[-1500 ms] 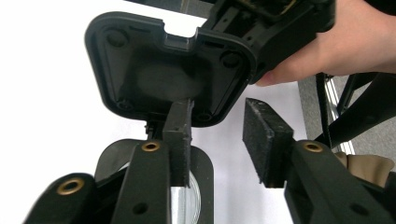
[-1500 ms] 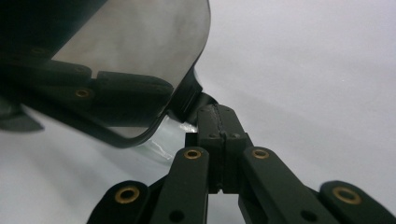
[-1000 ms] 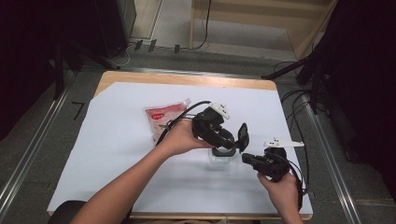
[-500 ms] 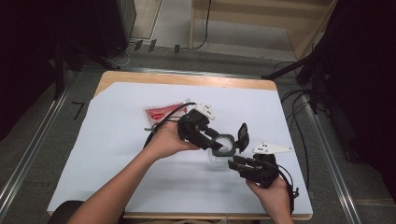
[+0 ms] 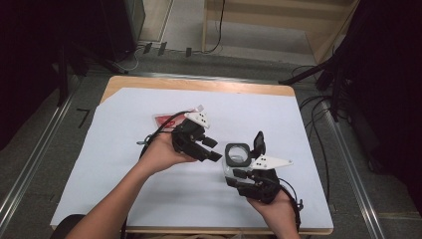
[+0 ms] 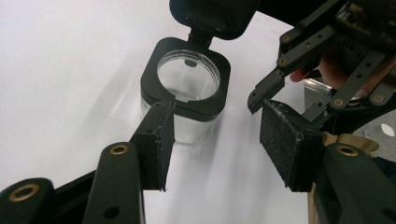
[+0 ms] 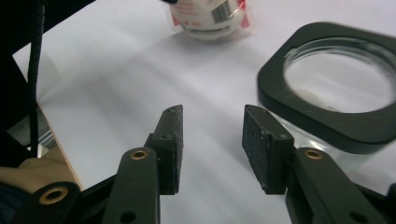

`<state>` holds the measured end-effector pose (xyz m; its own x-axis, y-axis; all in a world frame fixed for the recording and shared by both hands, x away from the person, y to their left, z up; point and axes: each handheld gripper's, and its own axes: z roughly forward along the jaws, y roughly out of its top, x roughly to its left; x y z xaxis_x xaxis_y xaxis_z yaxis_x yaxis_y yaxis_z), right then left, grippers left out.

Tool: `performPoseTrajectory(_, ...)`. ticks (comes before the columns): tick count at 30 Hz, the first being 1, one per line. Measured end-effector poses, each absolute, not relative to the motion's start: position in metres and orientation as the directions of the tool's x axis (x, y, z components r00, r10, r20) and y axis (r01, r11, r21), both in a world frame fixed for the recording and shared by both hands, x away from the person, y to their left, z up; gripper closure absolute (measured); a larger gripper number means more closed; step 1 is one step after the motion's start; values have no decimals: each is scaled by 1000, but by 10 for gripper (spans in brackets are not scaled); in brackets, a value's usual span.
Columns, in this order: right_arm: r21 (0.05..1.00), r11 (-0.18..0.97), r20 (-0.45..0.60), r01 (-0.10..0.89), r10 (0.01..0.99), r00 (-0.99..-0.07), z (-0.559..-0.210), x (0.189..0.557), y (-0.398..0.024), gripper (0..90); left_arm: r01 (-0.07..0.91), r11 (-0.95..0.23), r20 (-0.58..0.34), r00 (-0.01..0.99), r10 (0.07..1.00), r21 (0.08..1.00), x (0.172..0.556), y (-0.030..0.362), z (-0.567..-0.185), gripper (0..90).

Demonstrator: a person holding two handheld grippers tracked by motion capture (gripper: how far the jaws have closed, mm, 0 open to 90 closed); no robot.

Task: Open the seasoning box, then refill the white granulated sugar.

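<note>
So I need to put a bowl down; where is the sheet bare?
Bare: the white sheet left of the left gripper, and the far right corner beyond the open jar. Crowded: mid-table, where the red packet, both grippers and jar cluster; right gripper sits beside the jar.

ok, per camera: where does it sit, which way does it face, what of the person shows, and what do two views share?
High view: above the person's side, facing forward and down on the table; both forearms, the left gripper and right gripper show.
Left gripper view: rides the left gripper, looking past its open jaws at the clear container, lid flipped up; the right gripper shows beyond.
Right gripper view: rides the right gripper, open jaws low over the white sheet, a red-and-white packet far off.
Shared: the clear container.
</note>
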<state>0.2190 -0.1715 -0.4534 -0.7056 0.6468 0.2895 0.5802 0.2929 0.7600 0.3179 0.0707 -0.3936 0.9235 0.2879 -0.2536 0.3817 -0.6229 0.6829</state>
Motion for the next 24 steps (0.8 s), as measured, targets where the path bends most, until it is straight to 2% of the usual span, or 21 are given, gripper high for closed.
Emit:
performPoseTrajectory(11, 741, 321, 300, 589, 627, -719, -452, 224, -155, 541, 392, -609, -245, 917, 314, 689, 314, 94, -391, 451)
performPoseTrajectory(24, 736, 356, 297, 576, 595, -747, -453, 233, -136, 528, 423, -579, -252, 900, 355, 697, 311, 121, -386, 447)
